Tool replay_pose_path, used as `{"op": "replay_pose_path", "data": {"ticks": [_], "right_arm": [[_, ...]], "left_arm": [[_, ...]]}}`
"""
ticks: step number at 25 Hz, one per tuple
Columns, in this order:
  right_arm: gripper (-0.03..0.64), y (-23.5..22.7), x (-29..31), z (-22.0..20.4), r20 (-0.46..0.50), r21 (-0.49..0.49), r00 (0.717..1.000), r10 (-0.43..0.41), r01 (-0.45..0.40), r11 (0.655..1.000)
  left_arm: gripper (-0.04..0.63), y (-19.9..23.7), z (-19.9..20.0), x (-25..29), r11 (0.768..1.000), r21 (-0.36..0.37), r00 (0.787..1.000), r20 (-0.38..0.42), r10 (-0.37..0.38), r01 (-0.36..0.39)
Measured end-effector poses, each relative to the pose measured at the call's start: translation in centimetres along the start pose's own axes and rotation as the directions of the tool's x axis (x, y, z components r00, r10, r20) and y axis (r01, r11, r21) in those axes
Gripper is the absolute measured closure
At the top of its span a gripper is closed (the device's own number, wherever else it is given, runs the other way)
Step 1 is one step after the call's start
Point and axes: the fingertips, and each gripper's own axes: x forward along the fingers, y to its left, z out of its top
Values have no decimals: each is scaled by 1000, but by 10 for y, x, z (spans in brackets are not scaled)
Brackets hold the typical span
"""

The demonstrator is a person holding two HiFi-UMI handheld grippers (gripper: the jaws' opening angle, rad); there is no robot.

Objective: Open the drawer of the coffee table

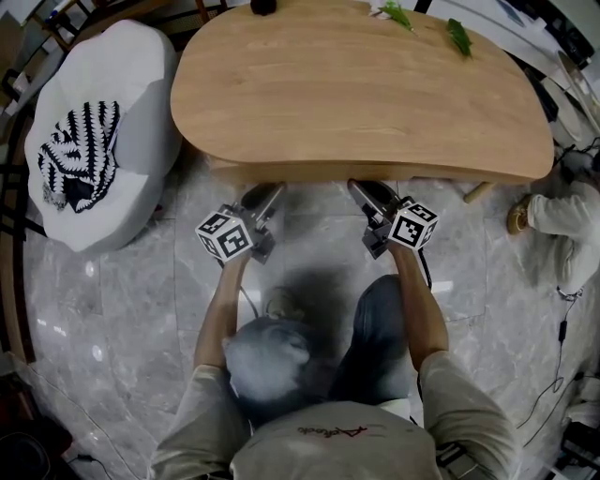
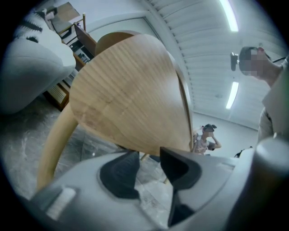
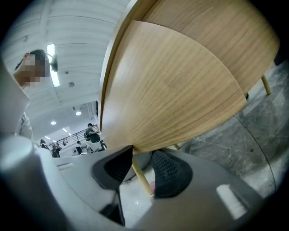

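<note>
Reaching forward from the bottom of the head view, a left forearm and a right forearm each end in one gripper, two in all, and each gripper carries one marker cube. Between the arms, one knee in dark jeans hangs over the grey marble floor.

The left gripper and the right gripper lie side by side and well apart. Both are aimed at the near edge of the single coffee table, and its overhanging top hides their tips from above. Under that edge runs one wooden strip, the drawer front, tucked beneath the top and not pulled out. The left gripper meets it toward the left and the right gripper nearer the middle.

The left gripper view shows that gripper's jaws partly apart, with floor visible through the gap and the wood's lower edge right at the tips. The right gripper view shows the same: its jaws are partly apart, the wood comes down to the mouth of the gap, and one pale table leg shows through it. No pad visibly presses on the wood.

Farther off, another leg pokes out at the table's right. One white padded seat stands left of the table and holds one black-and-white striped cushion. Two green pieces lie at the top's far edge. One person in pale clothes sits low at the right.
</note>
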Motion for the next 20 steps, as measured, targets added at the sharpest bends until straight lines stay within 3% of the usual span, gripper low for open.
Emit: {"op": "replay_pose_path", "data": {"ticks": [20], "right_arm": [[491, 60, -58, -45, -46, -11, 999, -17, 16, 1000]], "left_arm": [[425, -63, -38, -56, 999, 27, 999, -35, 37, -36]]}}
